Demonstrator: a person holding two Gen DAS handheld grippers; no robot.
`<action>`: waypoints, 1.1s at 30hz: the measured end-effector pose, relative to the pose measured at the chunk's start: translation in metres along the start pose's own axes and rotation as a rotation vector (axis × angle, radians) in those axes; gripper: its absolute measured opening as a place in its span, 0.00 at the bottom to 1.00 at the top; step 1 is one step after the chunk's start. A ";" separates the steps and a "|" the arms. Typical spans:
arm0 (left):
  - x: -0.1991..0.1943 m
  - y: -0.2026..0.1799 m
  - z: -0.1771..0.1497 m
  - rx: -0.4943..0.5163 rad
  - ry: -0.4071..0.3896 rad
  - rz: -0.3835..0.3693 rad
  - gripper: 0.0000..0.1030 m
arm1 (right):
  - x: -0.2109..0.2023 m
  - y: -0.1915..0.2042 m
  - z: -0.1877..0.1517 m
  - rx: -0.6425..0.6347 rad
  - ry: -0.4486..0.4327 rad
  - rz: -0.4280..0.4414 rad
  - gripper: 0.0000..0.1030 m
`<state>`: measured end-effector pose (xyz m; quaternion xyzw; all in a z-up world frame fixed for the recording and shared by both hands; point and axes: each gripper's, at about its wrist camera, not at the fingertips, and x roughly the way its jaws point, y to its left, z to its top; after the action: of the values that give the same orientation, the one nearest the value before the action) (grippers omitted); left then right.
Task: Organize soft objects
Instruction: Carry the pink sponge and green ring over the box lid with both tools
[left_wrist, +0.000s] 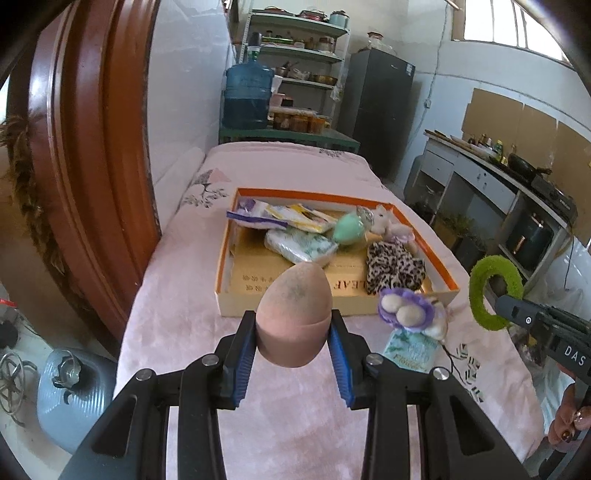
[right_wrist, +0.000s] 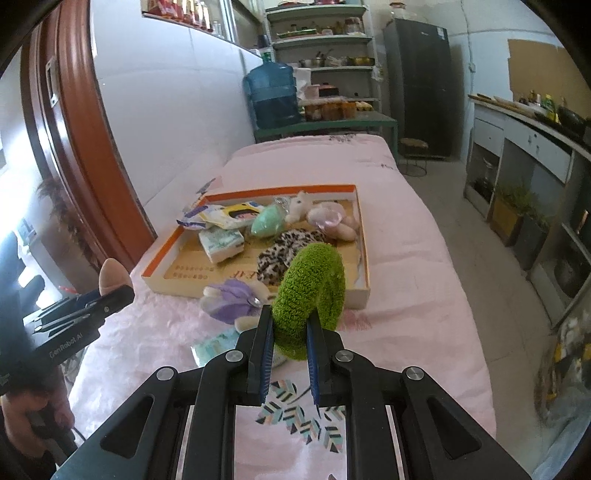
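My left gripper (left_wrist: 293, 328) is shut on a pink egg-shaped sponge (left_wrist: 293, 310), held upright above the pink bedspread (left_wrist: 177, 332). My right gripper (right_wrist: 290, 326) is shut on a fluffy green ring (right_wrist: 314, 288), also seen in the left wrist view as the green ring (left_wrist: 495, 295). Ahead of both lies a shallow orange-rimmed cardboard box (left_wrist: 255, 192) with tissue packs (left_wrist: 299, 245), a mint sponge (left_wrist: 349, 229), a white plush toy (right_wrist: 328, 216) and a leopard-print scrunchie (left_wrist: 393, 267). In front of the box lie a purple plush (right_wrist: 229, 299) and a small tissue pack (left_wrist: 412, 349).
A brown wooden door frame (left_wrist: 85, 147) stands at the left. Beyond the bed are a blue water jug (left_wrist: 247, 96), metal shelves (left_wrist: 306, 48) and a dark fridge (left_wrist: 380, 107). A kitchen counter (right_wrist: 528, 129) runs along the right. A person's hand (left_wrist: 569, 421) holds the right gripper's handle.
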<state>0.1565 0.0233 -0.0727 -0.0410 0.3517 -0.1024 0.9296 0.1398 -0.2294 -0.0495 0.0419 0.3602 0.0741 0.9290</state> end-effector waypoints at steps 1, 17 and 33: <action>-0.001 0.001 0.001 -0.004 -0.002 0.004 0.37 | 0.000 0.002 0.003 -0.010 -0.004 0.000 0.16; -0.006 0.002 0.028 -0.033 -0.055 0.019 0.37 | 0.008 0.025 0.043 -0.081 -0.057 0.068 0.16; 0.025 0.005 0.062 -0.047 -0.076 0.028 0.37 | 0.056 0.043 0.073 -0.034 -0.028 0.209 0.16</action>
<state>0.2169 0.0227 -0.0433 -0.0619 0.3188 -0.0792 0.9425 0.2255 -0.1798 -0.0276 0.0646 0.3397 0.1757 0.9217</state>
